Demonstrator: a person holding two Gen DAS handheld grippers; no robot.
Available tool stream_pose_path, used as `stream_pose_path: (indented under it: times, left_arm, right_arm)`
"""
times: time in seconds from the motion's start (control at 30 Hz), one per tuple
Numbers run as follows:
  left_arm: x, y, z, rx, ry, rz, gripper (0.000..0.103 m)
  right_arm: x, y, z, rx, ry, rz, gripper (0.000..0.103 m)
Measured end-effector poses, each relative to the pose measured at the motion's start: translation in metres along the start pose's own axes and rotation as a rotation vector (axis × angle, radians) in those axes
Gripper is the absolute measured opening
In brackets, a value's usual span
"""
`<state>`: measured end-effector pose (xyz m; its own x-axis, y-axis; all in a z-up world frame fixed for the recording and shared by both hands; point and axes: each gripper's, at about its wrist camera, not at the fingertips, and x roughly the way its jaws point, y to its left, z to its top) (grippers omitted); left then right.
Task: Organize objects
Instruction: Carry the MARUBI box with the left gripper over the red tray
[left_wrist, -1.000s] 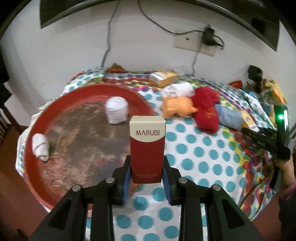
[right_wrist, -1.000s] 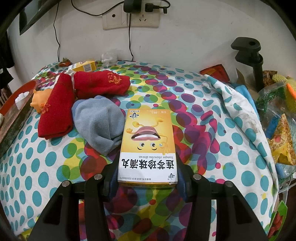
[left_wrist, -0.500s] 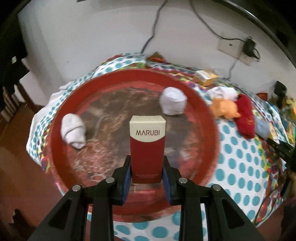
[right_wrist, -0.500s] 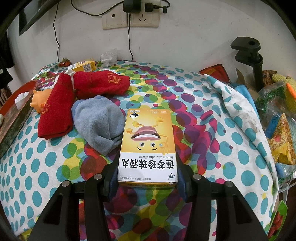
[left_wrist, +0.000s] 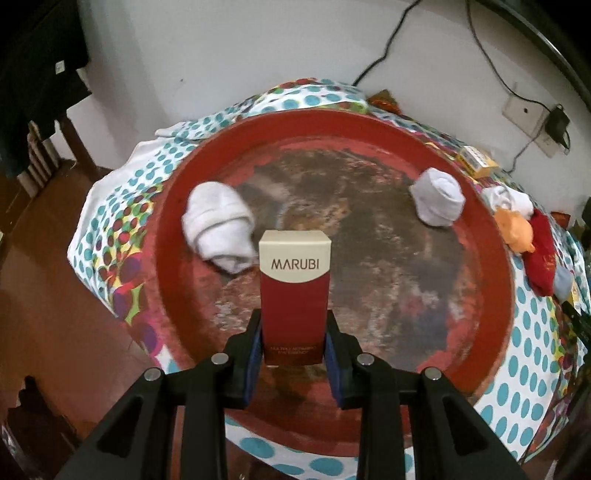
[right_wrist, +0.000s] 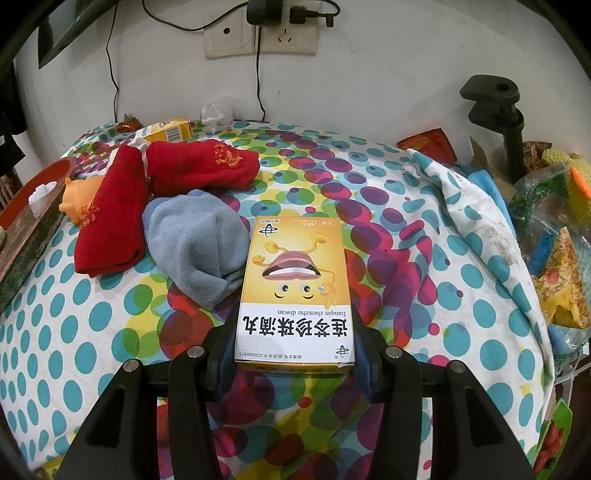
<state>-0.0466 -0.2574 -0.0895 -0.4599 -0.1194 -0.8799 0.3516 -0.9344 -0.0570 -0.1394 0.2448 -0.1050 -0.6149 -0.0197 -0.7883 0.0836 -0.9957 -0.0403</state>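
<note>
While two rolled white socks (left_wrist: 218, 229) flank our clamped MARUBI box (left_wrist: 294, 291) in the left gripper (left_wrist: 294, 354) over the round worn tray (left_wrist: 491, 295), our right gripper (right_wrist: 294, 354) pinches the glossy yellow carton (right_wrist: 295, 291) beside a soft grey sock (right_wrist: 195, 247).

A plain white painted wall (right_wrist: 388, 74) runs behind the table, carrying a beige double wall socket (right_wrist: 260, 38) with a black charger plugged in (right_wrist: 264, 13) and black cables trailing down. Lower left, a glossy reddish-brown floor (left_wrist: 44, 302) catches the light — dark wooden furniture (left_wrist: 37, 96) stands beside it. A dotted multicoloured tablecloth (right_wrist: 424, 280) covers the table.
</note>
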Motion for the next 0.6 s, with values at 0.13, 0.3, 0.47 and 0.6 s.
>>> stream_pose_path:
  times: [0.13, 0.3, 0.47, 0.6]
  left_arm:
    - [0.007, 0.009, 0.002, 0.002, 0.010, 0.039, 0.030]
    - [0.013, 0.015, 0.005, 0.001, 0.018, 0.054, 0.030]
    - [0.016, 0.020, 0.011, 0.001, 0.010, 0.072, 0.031]
    - [0.017, 0.020, 0.013, -0.003, 0.009, 0.065, 0.030]
  right_arm:
    - [0.000, 0.000, 0.000, 0.001, 0.000, 0.001, 0.048]
    - [0.000, 0.000, 0.000, 0.000, 0.000, -0.001, 0.048]
    - [0.001, -0.001, -0.001, 0.000, 0.000, 0.000, 0.048]
    - [0.001, -0.001, -0.001, 0.000, 0.000, -0.001, 0.048]
